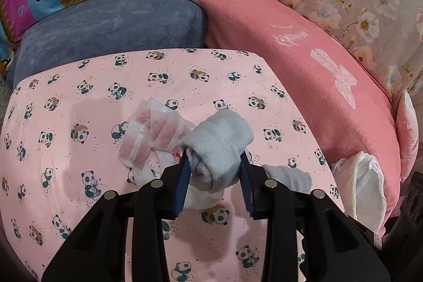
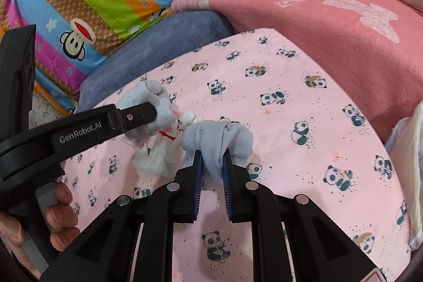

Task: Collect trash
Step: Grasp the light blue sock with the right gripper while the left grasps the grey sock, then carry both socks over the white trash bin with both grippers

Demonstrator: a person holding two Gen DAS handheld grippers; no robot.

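Left wrist view: panda-print sheet (image 1: pixel 79 102) spreads wide ahead of the left hand-held gripper (image 1: pixel 215 171), bounded beyond by a blue cushion (image 1: pixel 111 25) and pink blanket (image 1: pixel 304 49). It pinches a grey sock (image 1: pixel 219 142) beside crumpled wipes (image 1: pixel 156 128). The right hand-held gripper (image 2: pixel 212 165) pinches another grey sock (image 2: pixel 219 142).
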